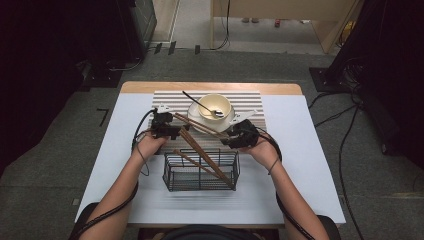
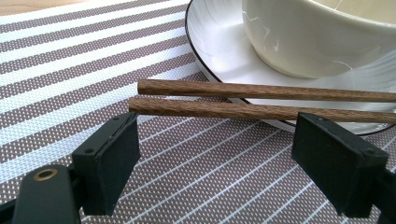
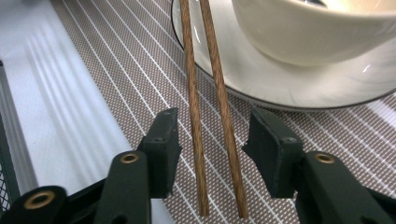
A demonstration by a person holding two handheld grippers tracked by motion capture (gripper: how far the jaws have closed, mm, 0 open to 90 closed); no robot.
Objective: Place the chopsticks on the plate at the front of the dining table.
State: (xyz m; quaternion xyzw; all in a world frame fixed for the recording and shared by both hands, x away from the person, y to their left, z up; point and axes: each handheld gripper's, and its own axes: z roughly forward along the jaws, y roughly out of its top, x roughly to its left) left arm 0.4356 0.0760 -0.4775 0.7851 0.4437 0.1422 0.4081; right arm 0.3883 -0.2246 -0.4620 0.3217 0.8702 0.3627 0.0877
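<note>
A pair of brown wooden chopsticks lies side by side across the near rim of a white plate, which carries a cream bowl. My left gripper is at the pair's left end. In the left gripper view the chopsticks run crosswise just beyond the wide-open left gripper, untouched. My right gripper is at the other end. There the two chopsticks pass between the pads of the right gripper, with a gap on each side.
A striped brown and white placemat lies under the plate. A dark spoon leans in the bowl. A black wire basket near the table's front holds more chopsticks leaning out toward the left gripper. White table surface lies around.
</note>
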